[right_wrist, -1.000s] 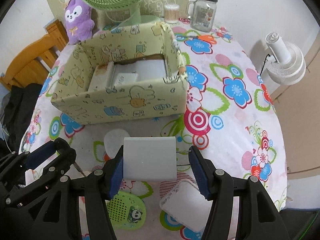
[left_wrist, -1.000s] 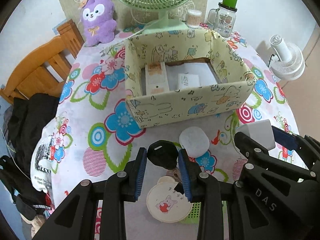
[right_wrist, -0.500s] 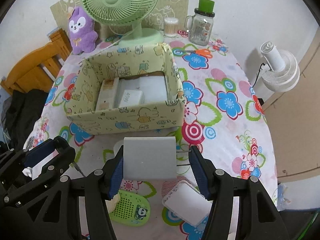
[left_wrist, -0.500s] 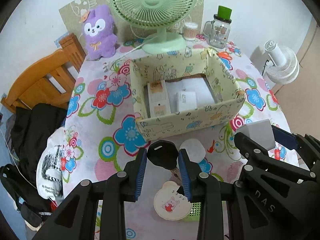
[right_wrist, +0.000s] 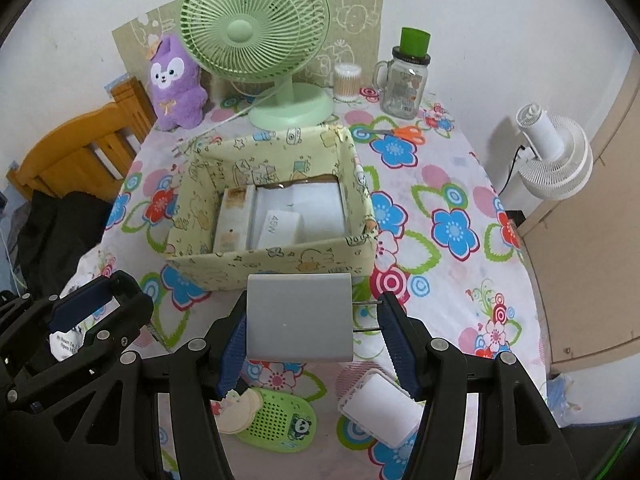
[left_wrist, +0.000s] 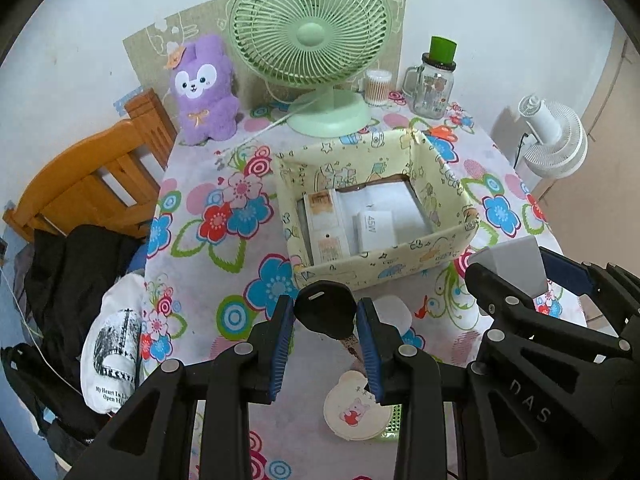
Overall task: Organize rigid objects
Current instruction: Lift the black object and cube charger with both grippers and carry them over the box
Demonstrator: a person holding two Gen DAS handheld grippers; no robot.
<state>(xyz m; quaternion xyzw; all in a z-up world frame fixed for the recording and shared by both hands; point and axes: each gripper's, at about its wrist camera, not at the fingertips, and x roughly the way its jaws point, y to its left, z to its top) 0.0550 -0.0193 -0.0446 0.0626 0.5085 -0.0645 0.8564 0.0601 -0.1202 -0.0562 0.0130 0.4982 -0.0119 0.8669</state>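
My left gripper point(left_wrist: 325, 316) is clamped on one black key point(left_wrist: 324, 313), held above the table point(left_wrist: 208, 264) in front of the box point(right_wrist: 280, 258). My right gripper point(right_wrist: 313, 320) is clamped on one grey charger point(right_wrist: 299, 317), its two prongs point(right_wrist: 366, 316) touching the right pad. The box holds three white packs. Two fans are in view: one green point(right_wrist: 256, 36), one white point(right_wrist: 554, 156).

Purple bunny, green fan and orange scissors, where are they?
purple bunny point(left_wrist: 204, 92): left wrist view, on its tummy.
green fan point(right_wrist: 256, 20): right wrist view, on its round grille.
orange scissors point(right_wrist: 409, 132): right wrist view, on the handles.
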